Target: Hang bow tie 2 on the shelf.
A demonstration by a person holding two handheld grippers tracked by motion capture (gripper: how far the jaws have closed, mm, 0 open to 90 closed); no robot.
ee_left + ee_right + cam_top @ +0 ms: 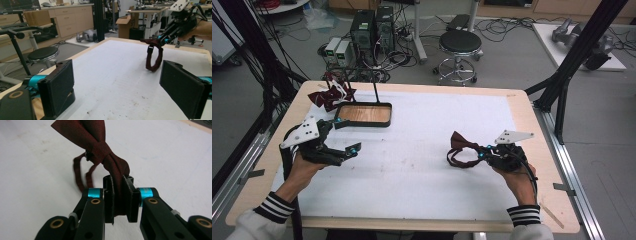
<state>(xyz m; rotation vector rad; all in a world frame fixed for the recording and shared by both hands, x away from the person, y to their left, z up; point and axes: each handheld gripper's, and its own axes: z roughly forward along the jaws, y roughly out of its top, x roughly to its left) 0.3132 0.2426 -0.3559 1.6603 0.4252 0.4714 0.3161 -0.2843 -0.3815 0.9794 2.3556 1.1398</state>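
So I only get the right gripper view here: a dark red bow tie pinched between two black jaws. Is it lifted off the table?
Observer: Partly. From the left gripper view the bow tie hangs from the right gripper, its strap loop reaching down to the white mat.
Operator: And the other gripper?
Observer: The left gripper is open and holds nothing.
Operator: Anything else on the table?
Observer: A wooden tray at the far left, more bow ties beside it.
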